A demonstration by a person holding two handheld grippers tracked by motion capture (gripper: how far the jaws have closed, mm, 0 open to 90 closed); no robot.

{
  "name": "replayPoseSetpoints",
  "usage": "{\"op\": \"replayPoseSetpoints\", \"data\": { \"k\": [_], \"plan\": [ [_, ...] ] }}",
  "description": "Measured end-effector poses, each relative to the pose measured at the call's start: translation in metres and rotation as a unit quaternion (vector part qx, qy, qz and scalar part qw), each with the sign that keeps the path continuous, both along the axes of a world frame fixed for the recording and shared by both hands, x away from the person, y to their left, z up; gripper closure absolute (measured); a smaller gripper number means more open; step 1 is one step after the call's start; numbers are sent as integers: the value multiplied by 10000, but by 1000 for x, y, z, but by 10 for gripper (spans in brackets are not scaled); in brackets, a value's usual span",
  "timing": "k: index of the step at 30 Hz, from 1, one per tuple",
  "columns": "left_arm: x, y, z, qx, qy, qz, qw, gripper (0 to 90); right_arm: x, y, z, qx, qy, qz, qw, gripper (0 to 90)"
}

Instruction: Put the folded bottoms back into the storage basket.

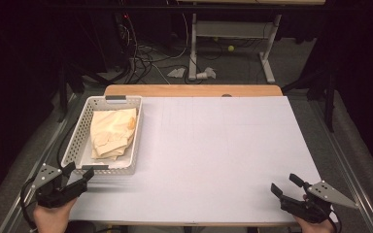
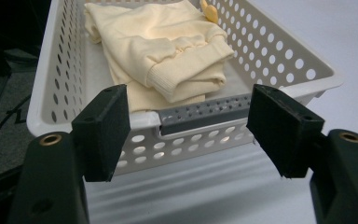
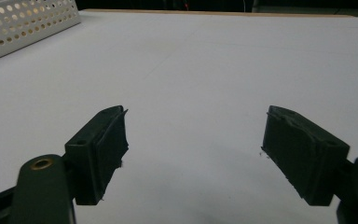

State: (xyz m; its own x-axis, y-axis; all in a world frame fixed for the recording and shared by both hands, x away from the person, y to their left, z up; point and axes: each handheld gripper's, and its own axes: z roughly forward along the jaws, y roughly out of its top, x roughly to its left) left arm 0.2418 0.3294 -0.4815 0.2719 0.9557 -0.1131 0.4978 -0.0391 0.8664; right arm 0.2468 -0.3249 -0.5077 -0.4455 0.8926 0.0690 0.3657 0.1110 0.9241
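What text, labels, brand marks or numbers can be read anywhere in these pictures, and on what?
None: no text shows on the white perforated basket, the folded cream garment, the white table sheet, the left gripper or the right gripper.

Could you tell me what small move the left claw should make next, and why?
Probably ease the left claw forward over the rim of the white perforated plastic basket toward the folded cream fabric garment: its jaws stand open, empty, just short of the grey handle.
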Motion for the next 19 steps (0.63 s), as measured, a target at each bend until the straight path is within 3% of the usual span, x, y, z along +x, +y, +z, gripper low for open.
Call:
{"op": "replayPoseSetpoints", "data": {
  "k": [3, 19],
  "plan": [
    [-4, 1, -2, -71, -96, 10, 9999, 286, 0, 0, 0, -1, 0, 0, 10000, 226],
    [-15, 4, -10, -216, -92, 211, 9995, 285, 0, 0, 0, 12, -15, 12, 10000, 226]
  ]
}}
